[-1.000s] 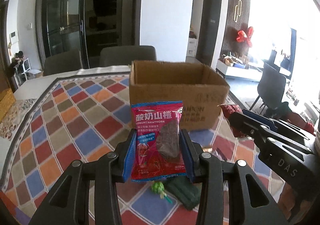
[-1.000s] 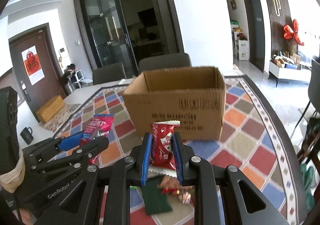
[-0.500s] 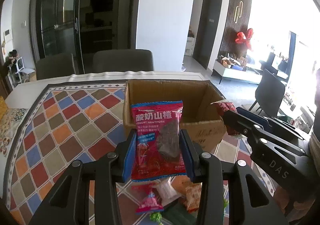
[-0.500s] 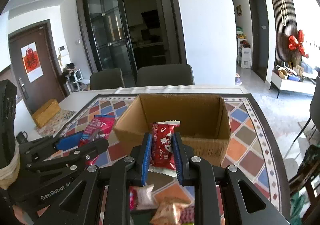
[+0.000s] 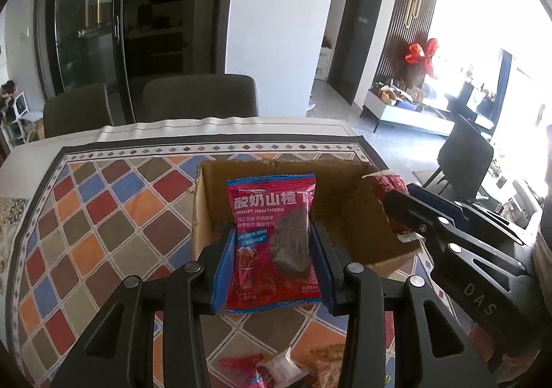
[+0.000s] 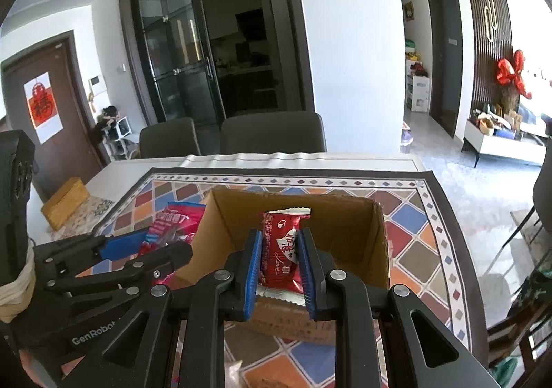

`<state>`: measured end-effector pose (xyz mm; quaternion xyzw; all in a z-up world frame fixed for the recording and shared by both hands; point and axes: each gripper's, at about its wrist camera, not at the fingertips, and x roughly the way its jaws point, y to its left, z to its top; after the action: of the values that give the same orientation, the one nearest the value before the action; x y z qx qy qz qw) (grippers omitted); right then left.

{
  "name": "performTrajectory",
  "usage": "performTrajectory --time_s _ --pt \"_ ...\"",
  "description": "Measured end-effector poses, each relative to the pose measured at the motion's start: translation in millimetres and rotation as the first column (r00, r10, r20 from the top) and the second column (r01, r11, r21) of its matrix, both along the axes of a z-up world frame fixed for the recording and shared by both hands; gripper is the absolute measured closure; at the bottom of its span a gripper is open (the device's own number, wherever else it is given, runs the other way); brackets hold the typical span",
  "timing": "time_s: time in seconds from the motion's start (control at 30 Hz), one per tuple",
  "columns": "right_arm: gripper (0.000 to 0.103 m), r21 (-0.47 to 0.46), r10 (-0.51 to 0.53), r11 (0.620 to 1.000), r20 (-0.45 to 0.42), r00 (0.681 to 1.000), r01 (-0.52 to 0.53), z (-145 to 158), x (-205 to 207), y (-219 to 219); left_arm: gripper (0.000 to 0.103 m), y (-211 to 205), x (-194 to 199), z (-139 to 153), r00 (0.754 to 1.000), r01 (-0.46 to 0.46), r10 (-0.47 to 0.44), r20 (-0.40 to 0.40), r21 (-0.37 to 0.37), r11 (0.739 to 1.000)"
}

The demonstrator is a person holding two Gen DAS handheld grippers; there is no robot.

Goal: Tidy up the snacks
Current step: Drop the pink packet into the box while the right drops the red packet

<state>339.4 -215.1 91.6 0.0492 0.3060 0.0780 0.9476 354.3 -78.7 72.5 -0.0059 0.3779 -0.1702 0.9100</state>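
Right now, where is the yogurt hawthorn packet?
The yogurt hawthorn packet is clamped upright in the left gripper, held in front of the open cardboard box, left of the right gripper.

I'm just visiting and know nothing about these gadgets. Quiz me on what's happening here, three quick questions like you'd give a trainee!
1. True or false: the cardboard box already has snacks lying in it.
2. What does the left gripper hold?
A. a green sponge
B. a pink yogurt hawthorn packet
C. nothing
3. Fill in: the right gripper is shut on a red ____.

Key:
1. False; the part of the inside that shows is bare.
2. B
3. candy wrapper, held upright over the box.
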Motion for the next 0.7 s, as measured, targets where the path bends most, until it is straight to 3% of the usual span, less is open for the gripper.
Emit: performTrajectory --time_s 0.27,0.3,0.37,0.4,0.7 --pt "0.08 -0.013 -0.04 0.999 -0.045 0.998 0.039 -8 25 -8 0.06 -7 31 -11 0.997 0.007 -0.008 -0.083 -0.007 1.0" --pt "0.078 -0.015 -0.046 0.999 -0.047 0.998 0.046 -10 26 -9 0.058 -8 32 -12 0.996 0.003 -0.004 -0.085 -0.006 1.0" --pt "0.062 -0.036 -0.07 0.997 -0.057 0.996 0.068 -12 28 -10 0.051 -7 30 -13 0.996 0.0 -0.001 -0.089 -0.01 1.0" --pt "0.056 -0.042 -0.08 0.996 -0.059 0.995 0.078 -12 29 -10 0.048 -6 28 -12 0.996 -0.003 0.002 -0.086 -0.011 1.0" --pt "0.056 -0.034 -0.078 0.996 -0.024 0.997 0.077 -9 -3 -11 0.035 0 -18 2 0.999 -0.032 0.031 0.004 0.032 0.999"
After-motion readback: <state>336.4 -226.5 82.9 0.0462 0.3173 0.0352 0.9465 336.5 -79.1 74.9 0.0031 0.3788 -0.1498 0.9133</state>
